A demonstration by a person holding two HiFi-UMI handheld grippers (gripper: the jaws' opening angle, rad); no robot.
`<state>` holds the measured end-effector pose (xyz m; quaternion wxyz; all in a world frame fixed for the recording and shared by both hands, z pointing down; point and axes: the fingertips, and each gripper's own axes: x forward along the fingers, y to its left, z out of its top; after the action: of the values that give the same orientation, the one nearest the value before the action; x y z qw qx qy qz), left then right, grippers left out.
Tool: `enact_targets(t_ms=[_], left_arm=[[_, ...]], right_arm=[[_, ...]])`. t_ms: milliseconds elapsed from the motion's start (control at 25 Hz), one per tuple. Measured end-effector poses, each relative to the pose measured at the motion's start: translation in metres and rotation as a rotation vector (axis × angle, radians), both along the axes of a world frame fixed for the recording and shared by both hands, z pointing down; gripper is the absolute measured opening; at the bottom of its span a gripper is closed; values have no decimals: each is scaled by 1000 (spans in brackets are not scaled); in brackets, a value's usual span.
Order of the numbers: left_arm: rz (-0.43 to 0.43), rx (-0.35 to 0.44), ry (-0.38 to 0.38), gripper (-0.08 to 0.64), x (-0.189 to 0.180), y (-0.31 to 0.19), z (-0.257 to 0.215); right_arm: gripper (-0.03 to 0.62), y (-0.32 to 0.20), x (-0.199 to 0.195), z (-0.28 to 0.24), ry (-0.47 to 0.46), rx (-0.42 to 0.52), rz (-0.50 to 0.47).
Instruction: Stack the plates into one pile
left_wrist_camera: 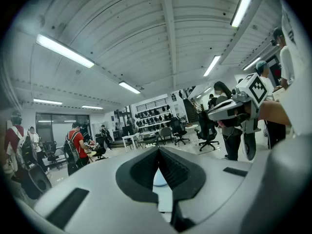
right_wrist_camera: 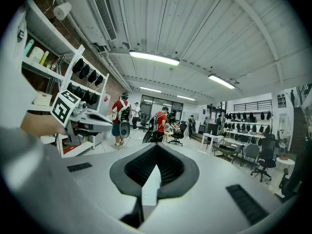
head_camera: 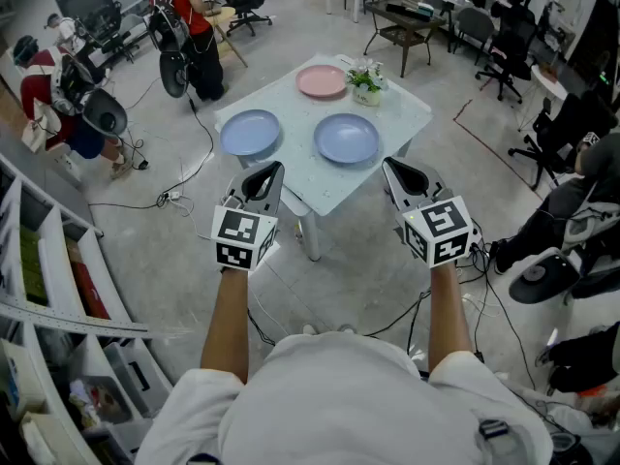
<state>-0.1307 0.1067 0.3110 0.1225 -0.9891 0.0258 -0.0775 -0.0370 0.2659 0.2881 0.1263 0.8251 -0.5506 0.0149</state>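
White shirt cloth [head_camera: 329, 395] fills the near edge of our head view, and our two bare forearms reach forward from it. We hold the left gripper [head_camera: 269, 169] and the right gripper [head_camera: 389, 166] side by side and well apart. Each carries its marker cube [head_camera: 244, 237] close to the hand, and each is tilted slightly downward above the grey concrete floor [head_camera: 368, 279]. In each gripper view the dark ribbed pads meet along one seam, so both pairs of jaws are pressed together with nothing between them.

Just beyond the tips stands a pale table [head_camera: 310, 177], turned with one corner towards us. Three plates lie on it, each alone on the tabletop. The left blue plate [head_camera: 250, 132] sits towards the table's left corner. The right blue plate [head_camera: 346, 138] lies near the middle, apart from the left one. Farther off, the pink plate [head_camera: 322, 81] lies near the far edge, just beside a small potted plant [head_camera: 366, 83].

White shelving [head_camera: 48, 289] runs along our left. Past the table a person in a red top [head_camera: 190, 13] stands among desks, and black office chairs [head_camera: 504, 61] stand to the right.
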Motion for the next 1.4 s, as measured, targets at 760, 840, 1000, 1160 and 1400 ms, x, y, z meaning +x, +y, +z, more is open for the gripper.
enact_targets(t_ms=[760, 840, 1000, 1160, 1400], left_arm=[[-52, -48, 14, 15, 48, 17, 10], [-60, -18, 16, 15, 62, 10, 9], [-59, 9, 22, 17, 89, -14, 12], [-46, 22, 35, 17, 119, -57, 17], [-2, 37, 32, 17, 181, -128, 10]], right_arm=[[13, 19, 62, 17, -81, 60, -80], [14, 12, 74, 17, -79, 59, -89], [12, -15, 97, 23, -76, 50, -99], [12, -52, 123, 27, -62, 56, -76], [12, -117, 178, 15, -52, 64, -26]])
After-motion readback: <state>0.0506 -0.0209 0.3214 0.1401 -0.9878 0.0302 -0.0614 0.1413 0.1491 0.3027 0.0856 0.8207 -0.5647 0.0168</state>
